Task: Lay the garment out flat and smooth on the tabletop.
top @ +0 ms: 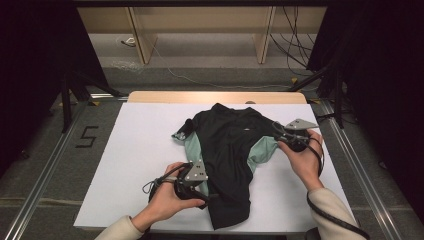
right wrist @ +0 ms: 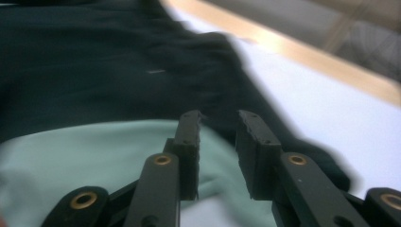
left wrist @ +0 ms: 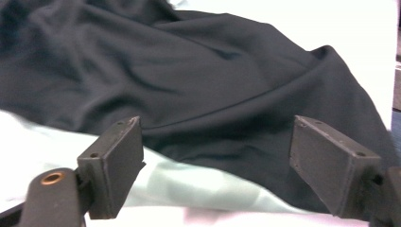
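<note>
On the white table cover [top: 140, 150] the shirt [top: 227, 150] lies between your two hands, black with pale mint sleeve panels showing at each side, its long axis running from the collar at the far edge down to the hem nearest you. Your left gripper [top: 202, 196] sits at the shirt's left lower edge, pointing across toward the hem; in the left gripper view its jaws stand wide apart with nothing between them, the black cloth [left wrist: 203, 94] bunched in soft folds just ahead and a strip of mint fabric [left wrist: 189, 184] under it. Your right gripper [top: 276, 131] is at the right sleeve, touching or just beside the mint panel [top: 262, 150]; in the right gripper view its jaws are parted a little, mint cloth [right wrist: 94, 156] lies right below them, and I cannot tell whether any of it sits between the pads. Neither claw holds the shirt. The left hand looks nearer the hem, the right nearer the sleeve, so I judge each has its own edge to pinch, reaching inward toward the garment's midline
</note>
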A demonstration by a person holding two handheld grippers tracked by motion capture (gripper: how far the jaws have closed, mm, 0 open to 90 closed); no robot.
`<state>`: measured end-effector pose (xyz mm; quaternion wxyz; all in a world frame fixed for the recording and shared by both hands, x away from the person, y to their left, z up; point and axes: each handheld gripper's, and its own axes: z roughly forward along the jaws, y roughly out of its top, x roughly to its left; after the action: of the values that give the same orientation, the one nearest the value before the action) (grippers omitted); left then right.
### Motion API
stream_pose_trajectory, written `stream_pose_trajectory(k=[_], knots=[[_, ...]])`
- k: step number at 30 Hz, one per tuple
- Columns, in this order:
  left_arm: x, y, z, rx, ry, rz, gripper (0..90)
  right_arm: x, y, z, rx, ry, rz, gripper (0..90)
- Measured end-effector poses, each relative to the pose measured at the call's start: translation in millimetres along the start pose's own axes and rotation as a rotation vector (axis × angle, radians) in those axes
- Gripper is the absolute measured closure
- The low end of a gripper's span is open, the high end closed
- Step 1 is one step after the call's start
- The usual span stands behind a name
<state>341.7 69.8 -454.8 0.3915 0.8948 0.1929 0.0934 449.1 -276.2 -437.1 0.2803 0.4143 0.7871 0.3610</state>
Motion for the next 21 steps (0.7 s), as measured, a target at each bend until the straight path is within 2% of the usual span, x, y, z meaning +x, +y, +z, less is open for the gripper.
stream_pose_trajectory(k=[1, 2, 3, 6, 8, 11, 16, 19, 21], knots=[[-1.4, 0.0, 2.0, 0.006, -0.006, 0.009, 19.5, 6.0, -1.3, -2.0, 0.003, 0.029, -0.001, 70.5], [-1.4, 0.0, 2.0, 0.006, -0.006, 0.009, 19.5, 6.0, -1.3, -2.0, 0.003, 0.029, -0.001, 70.5], [-2.1, -0.1, 3.5, 0.01, -0.007, 0.012, 19.5, 15.9, -3.7, -4.8, 0.006, 0.082, 0.001, 70.3], [-3.8, -0.2, 7.8, 0.016, -0.014, 0.015, 20.0, 39.3, -11.1, -10.0, 0.038, 0.195, -0.004, 69.3], [-5.0, -0.6, 10.0, 0.021, -0.019, 0.025, 20.2, 49.9, -14.7, -12.6, 0.051, 0.242, -0.007, 69.0], [-5.9, -1.6, 14.3, 0.028, -0.02, 0.024, 20.3, 64.0, -17.9, -15.5, 0.073, 0.282, -0.038, 67.8], [-6.1, -3.0, 19.1, 0.043, -0.021, 0.034, 20.8, 77.6, -20.5, -15.7, 0.1, 0.343, -0.048, 63.3], [-6.6, -3.4, 21.0, 0.047, -0.025, 0.039, 21.5, 88.2, -23.7, -16.0, 0.119, 0.414, -0.046, 58.2], [-7.4, -4.1, 22.9, 0.05, -0.023, 0.037, 21.7, 96.8, -25.7, -15.6, 0.135, 0.48, -0.055, 54.4]])
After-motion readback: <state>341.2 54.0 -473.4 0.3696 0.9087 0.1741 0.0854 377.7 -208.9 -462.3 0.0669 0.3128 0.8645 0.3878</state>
